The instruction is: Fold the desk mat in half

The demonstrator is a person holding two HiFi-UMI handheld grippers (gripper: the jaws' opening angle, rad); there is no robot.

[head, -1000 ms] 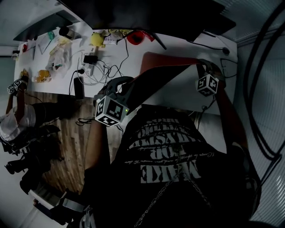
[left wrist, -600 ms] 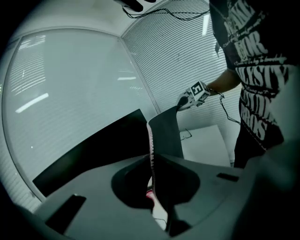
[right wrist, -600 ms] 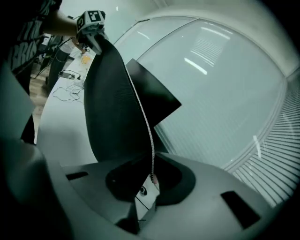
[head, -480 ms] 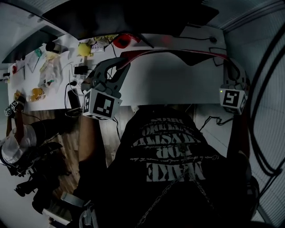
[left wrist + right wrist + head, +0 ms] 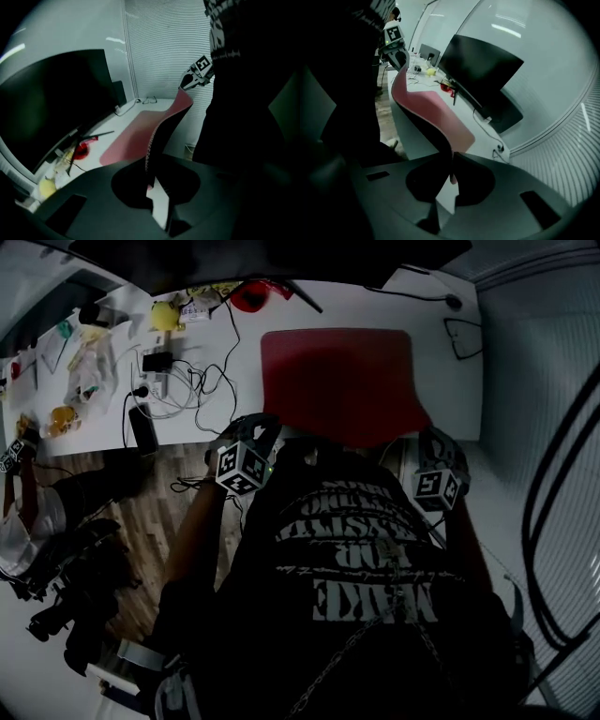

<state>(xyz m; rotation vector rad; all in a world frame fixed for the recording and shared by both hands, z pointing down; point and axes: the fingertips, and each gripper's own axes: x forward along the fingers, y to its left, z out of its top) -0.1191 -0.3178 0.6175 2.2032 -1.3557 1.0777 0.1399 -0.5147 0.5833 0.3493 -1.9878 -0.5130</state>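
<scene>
The red desk mat (image 5: 337, 381) was seen spread on the white desk (image 5: 441, 343) at twelve o'clock from the person, with a tangle of cables (image 5: 187, 381) at its nine o'clock and a dark monitor (image 5: 51, 103) beyond its far edge. Its near edge was held at both ends. The left gripper (image 5: 151, 185), at the mat's seven o'clock corner, was closed on that edge. The right gripper (image 5: 450, 174), at the five o'clock corner, had just been closing, with the mat's edge pinched between its jaws. In both gripper views the held edge was shown lifted clear of the desk, the dark underside curving up from the flat part. The fold was judged to be at its opening step, with the near edge gripped and raised but not yet carried over. The next move, it was reckoned, called for both corners to be kept level and swung together toward twelve o'clock, then laid squarely on the far edge before any release.
</scene>
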